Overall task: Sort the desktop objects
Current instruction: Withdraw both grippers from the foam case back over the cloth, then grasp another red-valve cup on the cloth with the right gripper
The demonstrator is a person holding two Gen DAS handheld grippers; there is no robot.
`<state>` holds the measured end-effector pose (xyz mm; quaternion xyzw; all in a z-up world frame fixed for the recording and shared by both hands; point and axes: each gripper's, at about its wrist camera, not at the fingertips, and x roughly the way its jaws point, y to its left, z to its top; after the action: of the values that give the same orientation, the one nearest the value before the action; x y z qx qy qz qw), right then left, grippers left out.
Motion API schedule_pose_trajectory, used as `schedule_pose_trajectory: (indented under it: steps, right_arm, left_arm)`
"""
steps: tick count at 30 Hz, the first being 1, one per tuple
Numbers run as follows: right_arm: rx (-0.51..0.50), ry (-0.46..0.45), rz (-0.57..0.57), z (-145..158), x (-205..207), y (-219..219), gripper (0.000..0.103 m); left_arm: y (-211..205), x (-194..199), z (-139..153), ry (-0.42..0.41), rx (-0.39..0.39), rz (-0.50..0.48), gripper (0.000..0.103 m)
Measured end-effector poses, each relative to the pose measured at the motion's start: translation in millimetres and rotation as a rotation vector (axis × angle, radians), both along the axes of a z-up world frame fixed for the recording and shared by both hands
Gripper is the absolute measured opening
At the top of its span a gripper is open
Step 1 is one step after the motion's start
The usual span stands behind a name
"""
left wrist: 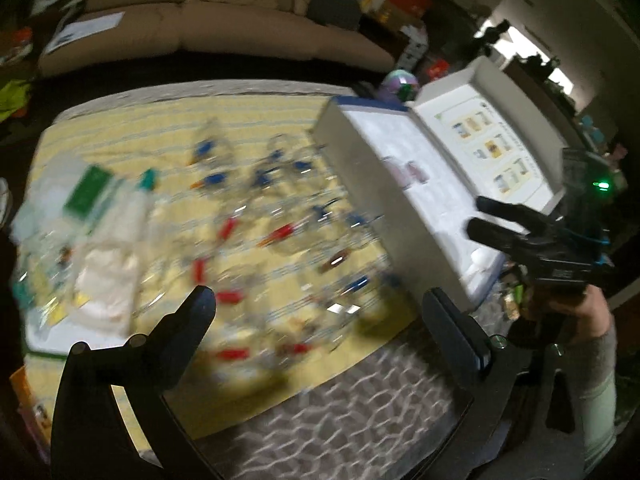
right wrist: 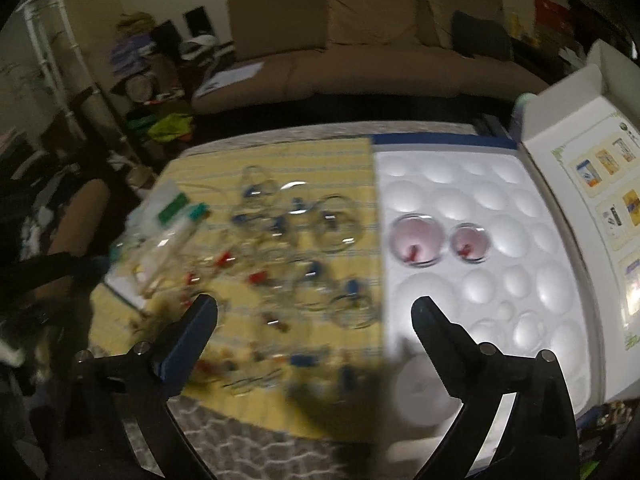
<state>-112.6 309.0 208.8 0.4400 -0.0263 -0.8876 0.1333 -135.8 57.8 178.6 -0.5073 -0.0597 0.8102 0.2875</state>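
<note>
Clear glass cups (right wrist: 334, 222) w/ blue or red valve tips lie scattered over a yellow striped cloth (right wrist: 280, 152) on the table; motion blur smears most of them, so an exact count can't be told. Two more cups w/ red tips (right wrist: 418, 240) sit side by side in round hollows of a white foam tray (right wrist: 480, 200), in a middle row toward the tray's left side. The tray sits in an open box just right of the cloth; its raised lid (right wrist: 592, 184), w/ printed pictures inside, stands along the far right edge.

At the cloth's left edge: a pile of plastic bags & a green-labelled packet (left wrist: 86, 194), details blurred. Patterned grey table cover (left wrist: 340, 412) shows bare along the near edge.

Left gripper (left wrist: 320, 304) is spread wide, holding nothing, above the near part of the cloth. Right gripper (right wrist: 316, 312) is also spread wide & empty, straddling the line where cloth meets tray. In the left view the right gripper (left wrist: 476, 216) hovers over the tray's near end. A beige sofa (right wrist: 360, 40) sits beyond the table.
</note>
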Motion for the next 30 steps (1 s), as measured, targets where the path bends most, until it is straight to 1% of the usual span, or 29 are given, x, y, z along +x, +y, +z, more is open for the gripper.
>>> schedule_pose_trajectory:
  steps: [4, 8, 10, 13, 15, 16, 18, 22, 24, 27, 30]
  right_arm:
    - [0.015, 0.011, 0.065, -6.2, 19.9, -37.8, 0.100]
    - [0.030, 0.009, 0.117, -26.2, 34.7, -72.1, 0.100]
    - [0.013, -0.008, 0.136, -40.0, 37.6, -84.5, 0.100]
    - [-0.027, -0.042, 0.171, -63.4, 36.3, -104.1, 0.100]
    - [-0.021, -0.048, 0.202, -74.2, 38.0, -113.5, 0.100]
    - [-0.007, -0.047, 0.219, -78.3, 39.2, -118.4, 0.100]
    - [0.044, -0.040, 0.262, -87.2, 40.5, -128.7, 0.100]
    - [0.163, -0.013, 0.357, -102.8, 43.2, -147.0, 0.098]
    - [0.201, -0.004, 0.404, -111.4, 44.3, -156.5, 0.096]
    - [0.250, 0.009, 0.461, -123.9, 46.0, -169.2, 0.091]
    - [0.315, 0.018, 0.517, -136.0, 46.2, -181.5, 0.082]
  left_arm:
    - [-45.8, 17.3, -21.3, 0.000, -0.039, 0.060, 0.103]
    - [-82.4, 32.6, -45.6, 0.007, -0.061, 0.115, 0.103]
    - [-91.4, 41.0, -57.8, 0.013, -0.077, 0.117, 0.103]
    - [-94.8, 50.8, -72.3, 0.021, -0.097, 0.083, 0.103]
    - [-93.5, 53.3, -80.8, 0.035, -0.132, 0.054, 0.103]
    - [-91.5, 54.5, -84.5, 0.049, -0.160, 0.037, 0.103]
    - [-88.2, 55.4, -88.3, 0.057, -0.174, 0.016, 0.103]
    - [-86.7, 50.4, -94.7, 0.048, -0.157, -0.005, 0.103]
    - [-84.8, 47.1, -98.0, 0.042, -0.153, -0.012, 0.103]
    - [-83.7, 44.5, -103.8, 0.024, -0.137, -0.019, 0.103]
    - [-84.3, 43.2, -106.5, 0.007, -0.111, -0.027, 0.103]
